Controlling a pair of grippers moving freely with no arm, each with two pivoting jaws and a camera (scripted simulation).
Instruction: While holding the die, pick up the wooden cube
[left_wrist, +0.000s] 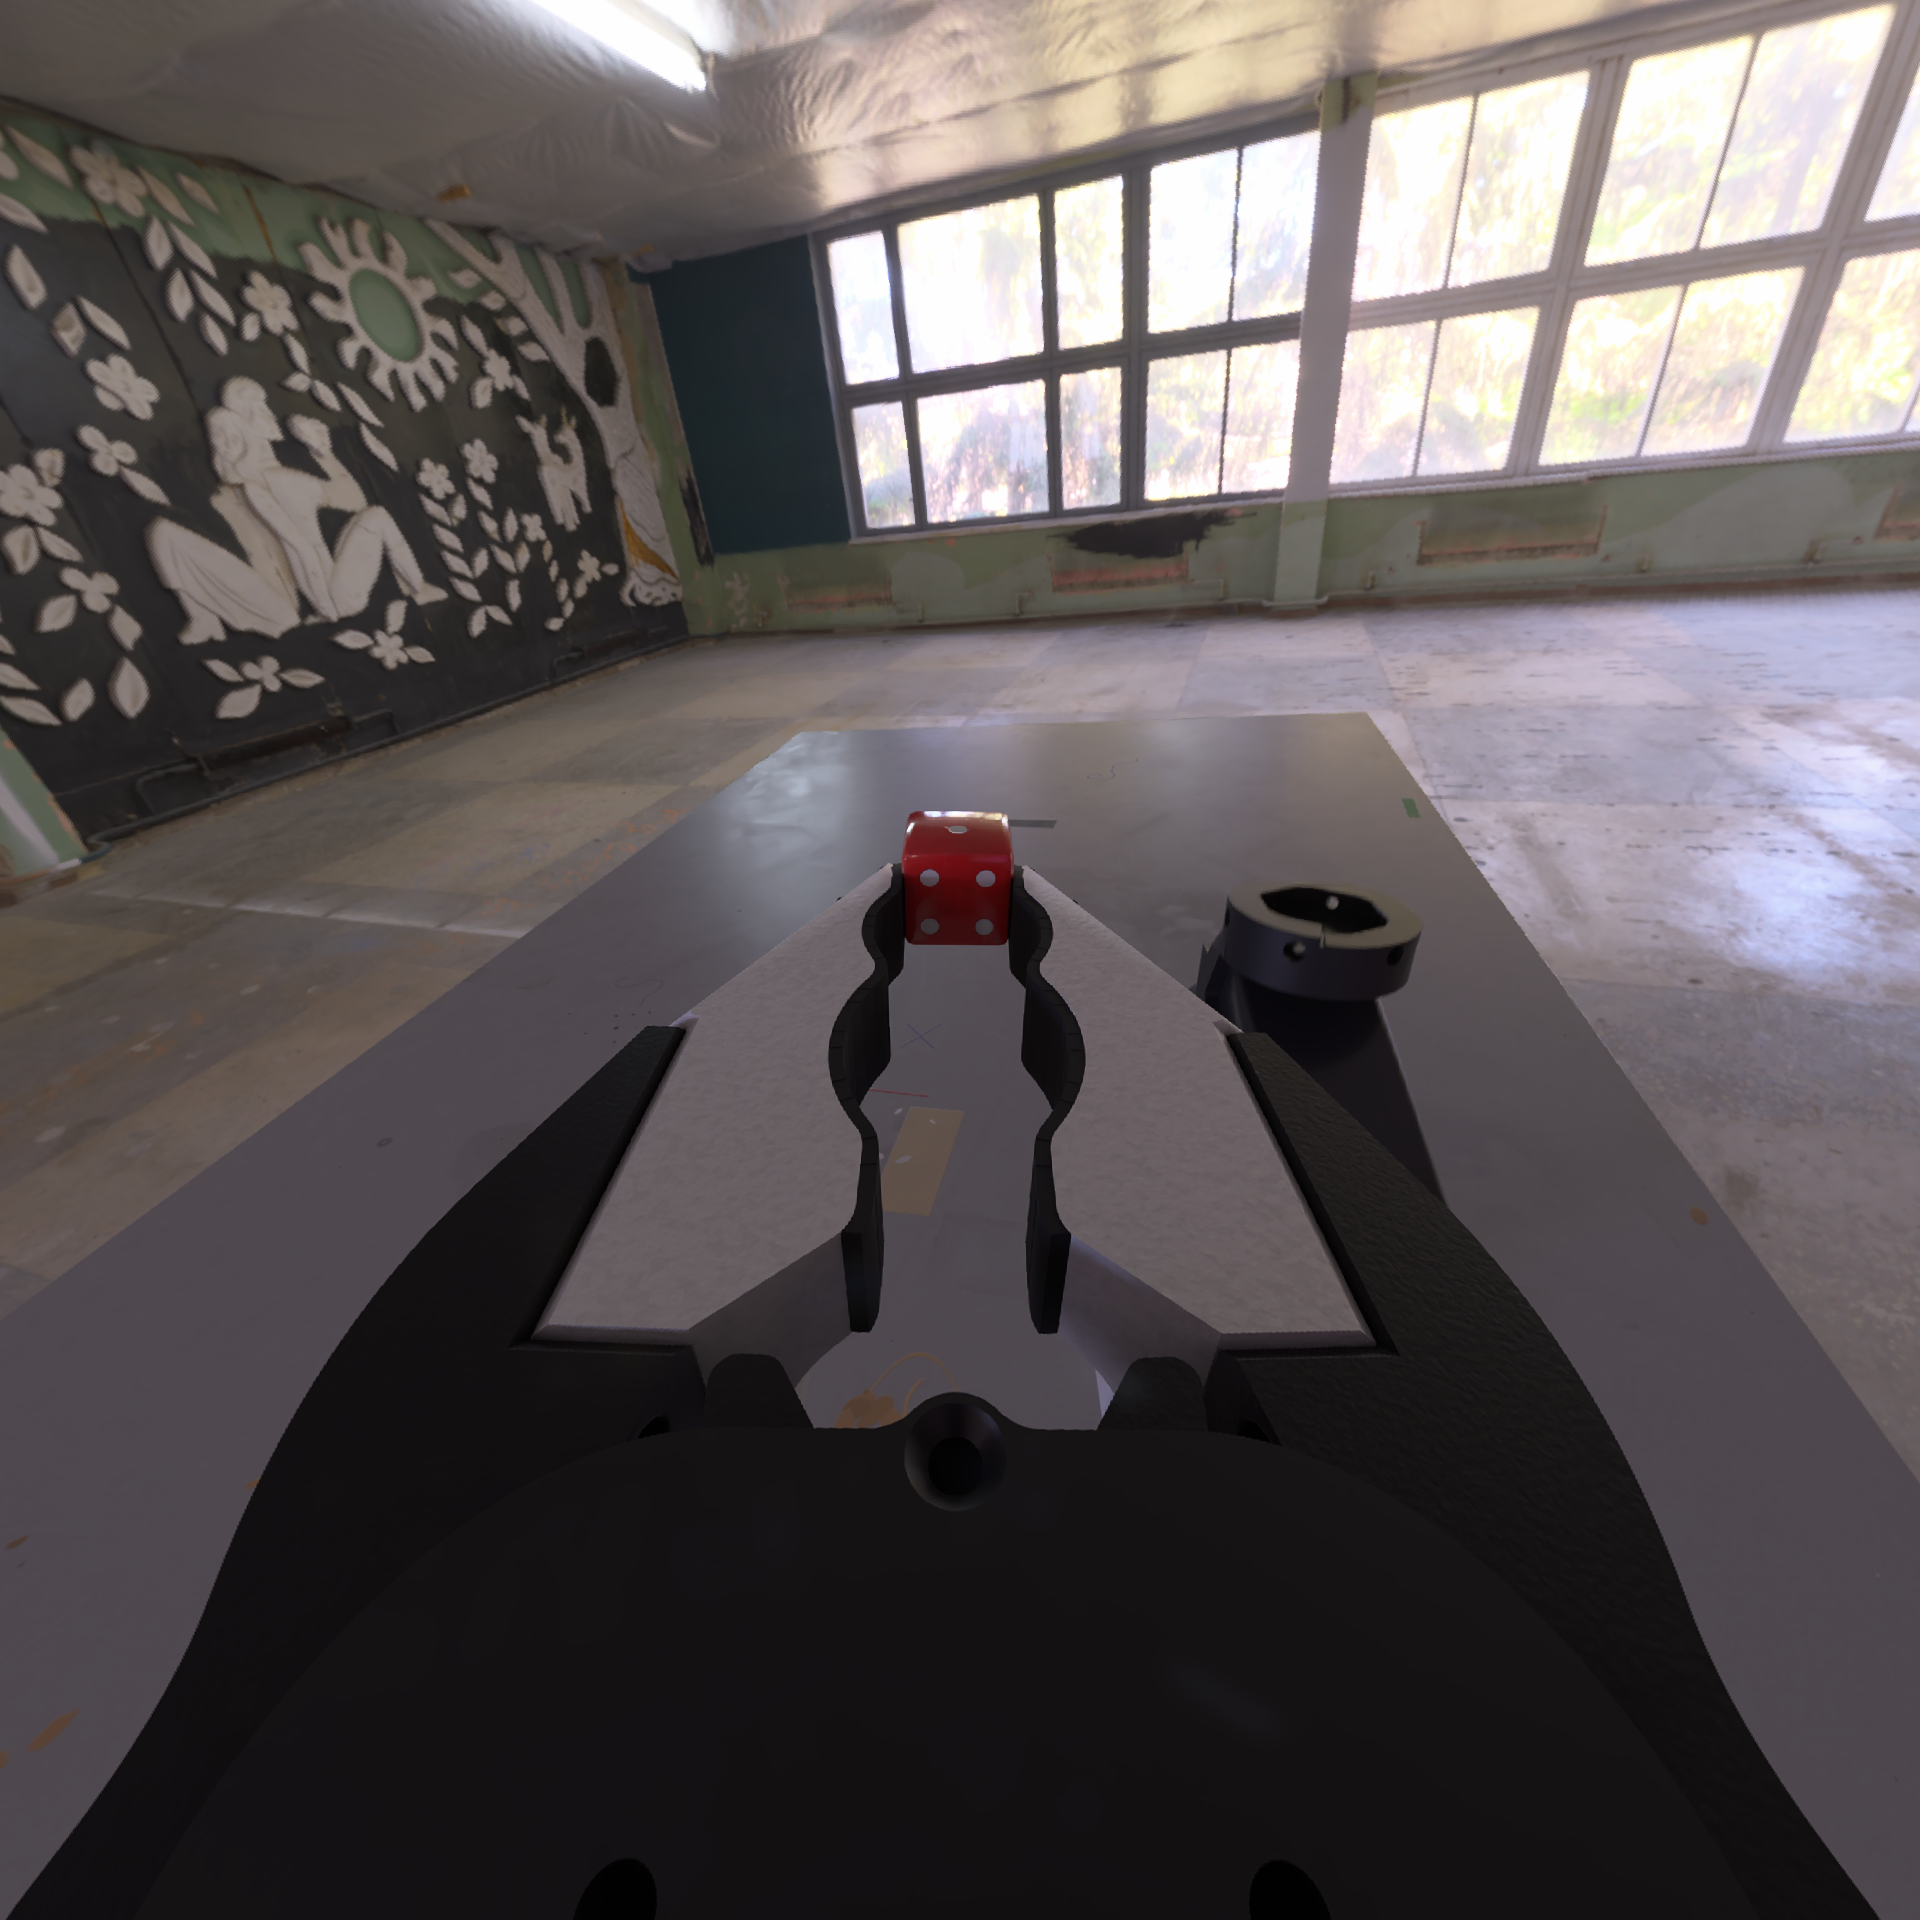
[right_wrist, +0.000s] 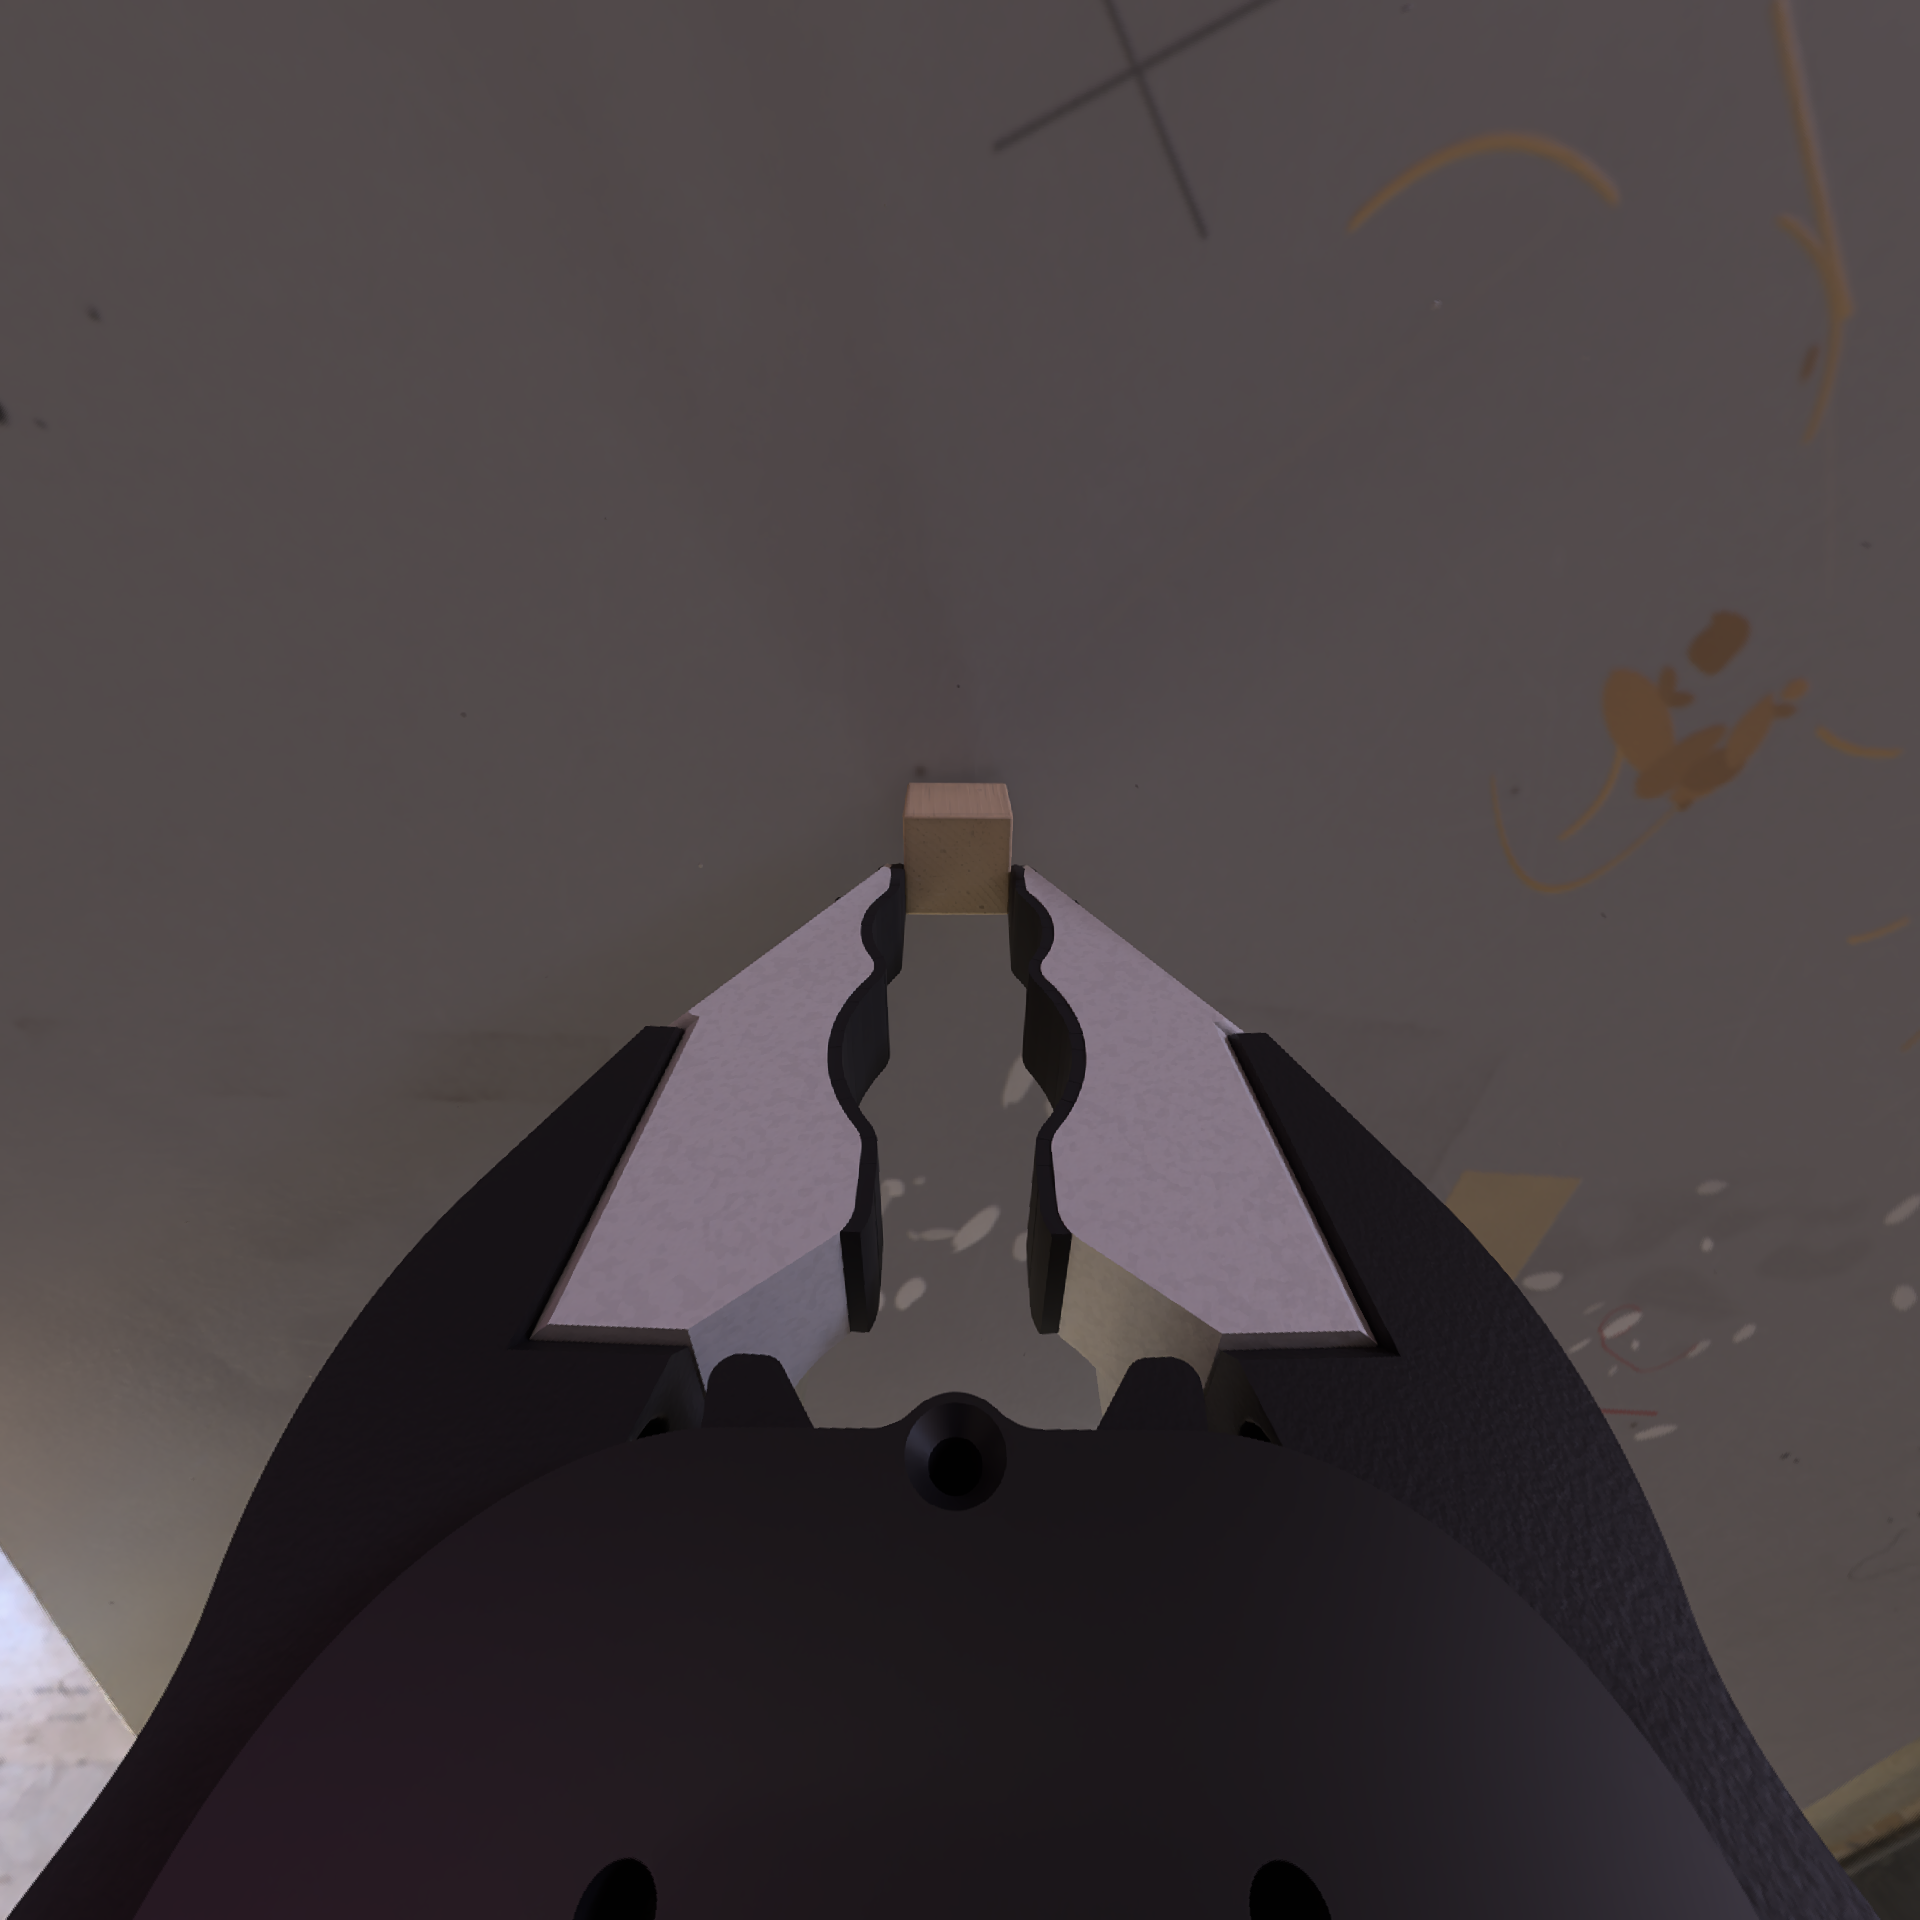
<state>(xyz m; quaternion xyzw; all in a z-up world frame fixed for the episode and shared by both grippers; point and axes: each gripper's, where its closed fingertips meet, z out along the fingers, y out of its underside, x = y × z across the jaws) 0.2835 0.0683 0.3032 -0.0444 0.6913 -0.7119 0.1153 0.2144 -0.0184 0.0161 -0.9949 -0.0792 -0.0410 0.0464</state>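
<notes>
The left gripper (left_wrist: 957, 881) is clamped on the red die (left_wrist: 957, 879) above the grey table (left_wrist: 436, 1039), while the right gripper (right_wrist: 957, 881) has its 2 fingertips closed against the wooden cube (right_wrist: 957, 850), low over the tabletop.

Blk body, white fingers (left_wrist: 644, 1164), wavy blk pads (right_wrist: 862, 1049)

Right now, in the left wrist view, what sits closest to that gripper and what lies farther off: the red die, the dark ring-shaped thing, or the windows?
1. The red die: pinched between the tips of the left gripper, dead centre.
2. The dark ring-shaped part: over the grey table, off to the right, a little beyond the fingertips.
3. The windows: on the far wall, well past the table's end.
</notes>
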